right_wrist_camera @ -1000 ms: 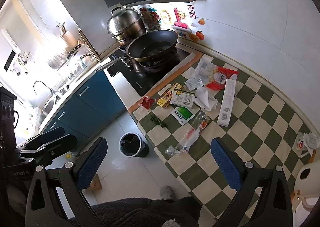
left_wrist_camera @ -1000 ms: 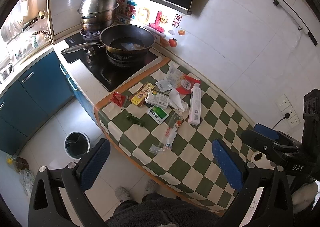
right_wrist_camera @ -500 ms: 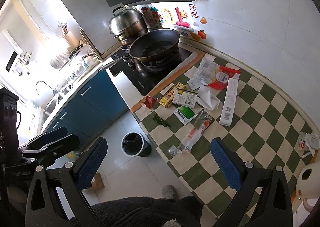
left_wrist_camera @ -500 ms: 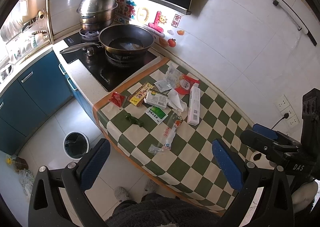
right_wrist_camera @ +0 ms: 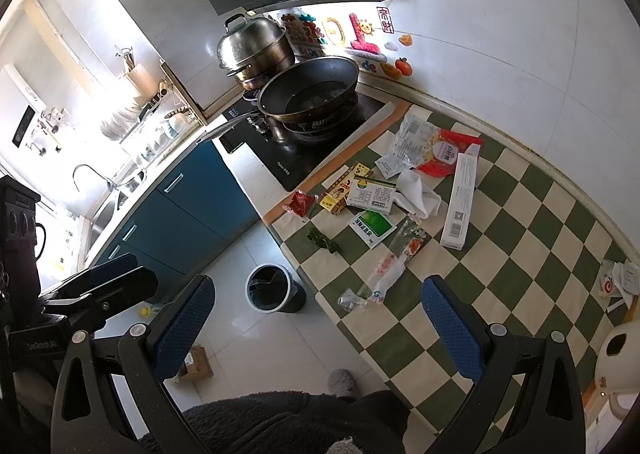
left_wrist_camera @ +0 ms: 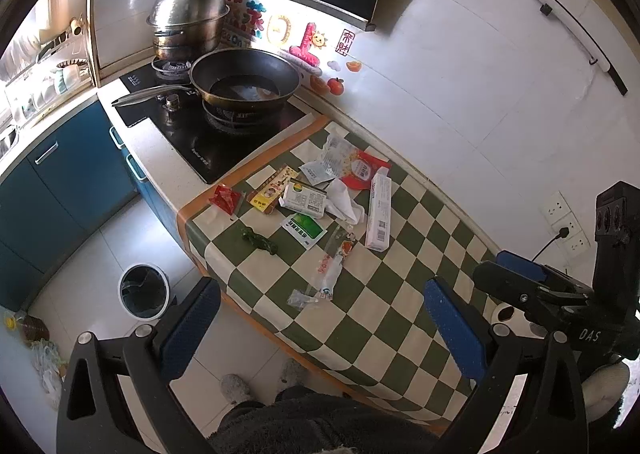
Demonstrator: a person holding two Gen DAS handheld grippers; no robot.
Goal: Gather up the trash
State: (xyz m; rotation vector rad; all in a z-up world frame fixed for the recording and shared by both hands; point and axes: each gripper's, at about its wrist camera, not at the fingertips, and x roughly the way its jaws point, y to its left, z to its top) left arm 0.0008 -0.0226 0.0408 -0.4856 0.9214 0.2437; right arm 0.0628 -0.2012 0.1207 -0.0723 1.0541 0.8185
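Note:
Trash lies on the green-and-white checked tablecloth (left_wrist_camera: 400, 286): a red wrapper (left_wrist_camera: 226, 198), a yellow packet (left_wrist_camera: 274, 190), a white-green box (left_wrist_camera: 306, 198), a green sachet (left_wrist_camera: 304, 228), a crumpled tissue (left_wrist_camera: 342, 204), a long white box (left_wrist_camera: 379, 210), a clear wrapper (left_wrist_camera: 330, 268) and a dark green scrap (left_wrist_camera: 259, 240). A small bin (left_wrist_camera: 143, 291) stands on the floor left of the table; it also shows in the right wrist view (right_wrist_camera: 269, 288). My left gripper (left_wrist_camera: 320, 326) and right gripper (right_wrist_camera: 318, 324) are both open and empty, held high above the table's near edge.
A wok (left_wrist_camera: 244, 80) and a steel pot (left_wrist_camera: 188, 24) sit on the black hob (left_wrist_camera: 208, 142) behind the table. Blue cabinets (left_wrist_camera: 60, 170) run along the left. A wall socket (left_wrist_camera: 566, 220) with a plug is at the right. A white round container (right_wrist_camera: 616, 358) stands at the table's right end.
Both grippers have drifted slightly; the table and trash sit a little lower and nearer in the views. Nothing was taken hold of.

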